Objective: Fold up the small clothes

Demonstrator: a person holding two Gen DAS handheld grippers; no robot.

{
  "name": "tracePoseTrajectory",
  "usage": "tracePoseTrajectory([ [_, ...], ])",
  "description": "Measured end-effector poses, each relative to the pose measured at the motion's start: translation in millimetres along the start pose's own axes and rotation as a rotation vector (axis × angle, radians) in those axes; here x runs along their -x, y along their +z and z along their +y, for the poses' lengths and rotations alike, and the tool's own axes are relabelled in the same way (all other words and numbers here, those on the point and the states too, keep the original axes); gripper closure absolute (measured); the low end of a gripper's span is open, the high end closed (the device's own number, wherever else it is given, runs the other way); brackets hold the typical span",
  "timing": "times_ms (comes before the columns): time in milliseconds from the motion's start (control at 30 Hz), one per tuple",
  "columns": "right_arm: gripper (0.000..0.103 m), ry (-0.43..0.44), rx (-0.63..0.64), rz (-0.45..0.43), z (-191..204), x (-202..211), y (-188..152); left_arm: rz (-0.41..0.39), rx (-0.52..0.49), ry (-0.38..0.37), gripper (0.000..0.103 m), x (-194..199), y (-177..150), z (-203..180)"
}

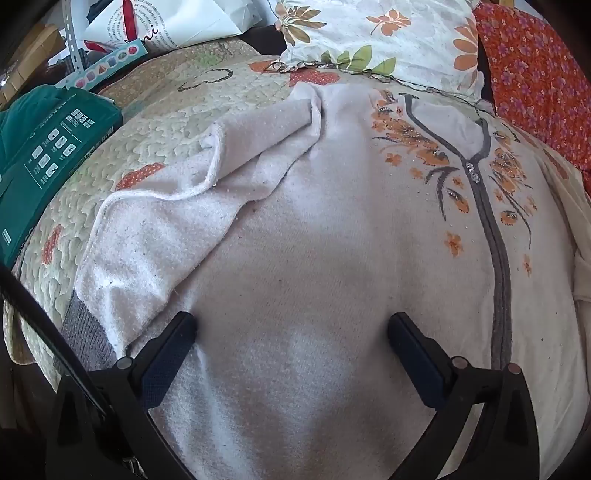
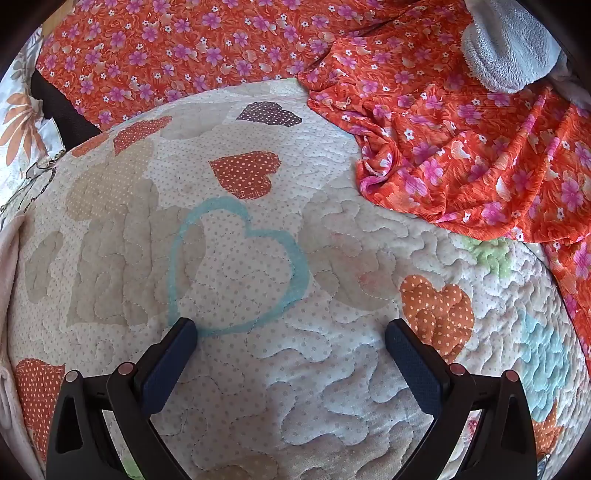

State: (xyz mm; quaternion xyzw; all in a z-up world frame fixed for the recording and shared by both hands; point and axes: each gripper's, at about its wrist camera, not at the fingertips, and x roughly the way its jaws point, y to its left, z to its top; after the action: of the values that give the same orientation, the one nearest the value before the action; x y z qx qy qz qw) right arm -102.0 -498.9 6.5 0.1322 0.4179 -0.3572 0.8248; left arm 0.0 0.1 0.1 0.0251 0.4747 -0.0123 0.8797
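- Right, the left gripper (image 1: 291, 332) is hovering with jaws spread wide and empty, the pale sweater (image 1: 314, 240) lying spread directly beneath and ahead of them, one sleeve (image 1: 177, 206) flopping across, left of the jaws.
- The right gripper (image 2: 290, 338) is also gaping open, holding nothing, pointing at bare quilt (image 2: 258, 258); the sweater is only peeking in at that view's far left edge.
- Risk, I'd say: pinching sweater and quilt together, or snagging the beaded embroidery (image 1: 472, 173) right of the left jaws.
- It's a bed: floral pillow (image 1: 388, 33) beyond, orange flowered cloth (image 2: 461, 147) bunching up right, green box (image 1: 44, 158) left.
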Motion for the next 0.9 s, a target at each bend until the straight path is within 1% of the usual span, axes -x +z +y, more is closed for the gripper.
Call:
tracePoseTrajectory([
  [33, 0.0, 0.0, 0.0, 0.0, 0.0, 0.0, 0.0, 0.004, -0.006, 0.01, 0.0, 0.2, 0.0, -0.4],
  [300, 0.0, 0.0, 0.0, 0.0, -0.5, -0.3, -0.2, 0.008, -0.005, -0.007, 0.0, -4.0, -1.1, -0.6],
  [367, 0.0, 0.0, 0.0, 0.0, -0.7, -0.5, -0.3, -0.02, -0.002, -0.004, 0.0, -1.3, -6.9, -0.4],
  [400, 0.0, 0.0, 0.0, 0.0, -0.8, -0.5, -0.4, -0.012, -0.003, 0.0, 0.0, 1.2, -2.2, -0.9],
  [467, 0.0, 0.0, 0.0, -0.001, -1.0, -0.7, -0.4, -0.021, -0.003, 0.0, 0.0, 1.7, -2.8, -1.4],
  [667, 0.0, 0.0, 0.0, -0.001, -1.6, -1.1, -0.7, -0.016, -0.012, -0.001, 0.0, 1.3, -1.7, -2.1],
  [900, 0.0, 0.0, 0.0, -0.001, -2.3, -1.5, -1.0, 0.02, -0.016, -0.002, 0.0, -1.4, 2.0, -2.4],
])
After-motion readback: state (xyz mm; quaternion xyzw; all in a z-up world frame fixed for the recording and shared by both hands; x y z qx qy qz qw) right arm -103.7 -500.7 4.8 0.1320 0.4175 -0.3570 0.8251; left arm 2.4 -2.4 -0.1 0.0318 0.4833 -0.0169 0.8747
